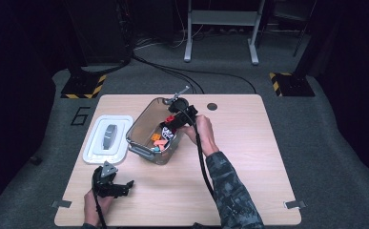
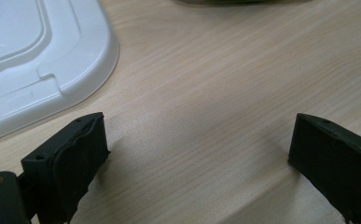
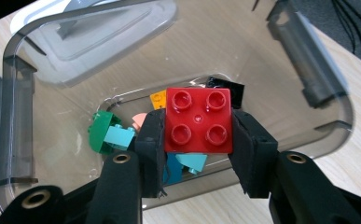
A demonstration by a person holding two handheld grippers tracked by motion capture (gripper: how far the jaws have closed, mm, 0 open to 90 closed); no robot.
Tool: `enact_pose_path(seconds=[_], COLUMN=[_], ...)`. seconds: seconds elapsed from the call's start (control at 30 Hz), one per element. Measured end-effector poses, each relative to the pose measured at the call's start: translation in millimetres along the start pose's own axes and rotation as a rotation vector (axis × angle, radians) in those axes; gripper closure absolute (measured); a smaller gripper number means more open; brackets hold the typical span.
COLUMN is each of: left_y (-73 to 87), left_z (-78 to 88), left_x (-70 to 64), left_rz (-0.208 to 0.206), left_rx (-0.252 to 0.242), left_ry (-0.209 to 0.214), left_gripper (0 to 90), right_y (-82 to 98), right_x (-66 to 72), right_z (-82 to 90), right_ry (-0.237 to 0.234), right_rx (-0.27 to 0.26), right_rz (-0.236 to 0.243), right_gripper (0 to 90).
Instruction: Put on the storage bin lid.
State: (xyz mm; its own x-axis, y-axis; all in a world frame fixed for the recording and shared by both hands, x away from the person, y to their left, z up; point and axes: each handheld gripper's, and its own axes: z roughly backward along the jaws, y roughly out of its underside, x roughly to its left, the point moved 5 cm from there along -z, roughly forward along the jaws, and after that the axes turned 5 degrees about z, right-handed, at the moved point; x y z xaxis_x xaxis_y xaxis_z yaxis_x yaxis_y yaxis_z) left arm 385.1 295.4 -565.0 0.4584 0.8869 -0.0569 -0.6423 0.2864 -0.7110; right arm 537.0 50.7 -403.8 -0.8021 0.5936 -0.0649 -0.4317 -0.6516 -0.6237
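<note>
My right gripper is shut on a red four-stud brick and holds it over the open top of a clear smoky plastic bin. Down in the bin lie several loose bricks: a green one, a turquoise one, an orange one and a black one. From the high view the right gripper hangs above the bin with the red brick between its jaws. My left gripper rests open on the table near the front left, its black fingers wide apart over bare wood.
The bin's white lid lies flat left of the bin, its corner just ahead of my left gripper. A dark round grommet sits in the wooden table at the back. Cables and a metal stand are on the floor beyond.
</note>
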Motion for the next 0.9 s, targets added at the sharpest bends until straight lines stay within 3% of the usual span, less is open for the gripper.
enact_pose_path(seconds=[0.53, 0.9], left_y=[-0.5, -0.5], left_z=[-1.4, -1.5], left_x=[-0.6, -0.7], left_rz=[0.011, 0.013], left_rx=[-0.02, -0.02], left_ry=[-0.006, -0.006], left_gripper=[4.2, 4.2], right_y=[8.9, 13.0], right_x=[3.6, 4.1], right_z=[-9.9, -7.9], right_ry=[-0.008, -0.017], right_rx=[0.074, 0.075], right_rz=[0.087, 0.094], right_gripper=[58.1, 55.0])
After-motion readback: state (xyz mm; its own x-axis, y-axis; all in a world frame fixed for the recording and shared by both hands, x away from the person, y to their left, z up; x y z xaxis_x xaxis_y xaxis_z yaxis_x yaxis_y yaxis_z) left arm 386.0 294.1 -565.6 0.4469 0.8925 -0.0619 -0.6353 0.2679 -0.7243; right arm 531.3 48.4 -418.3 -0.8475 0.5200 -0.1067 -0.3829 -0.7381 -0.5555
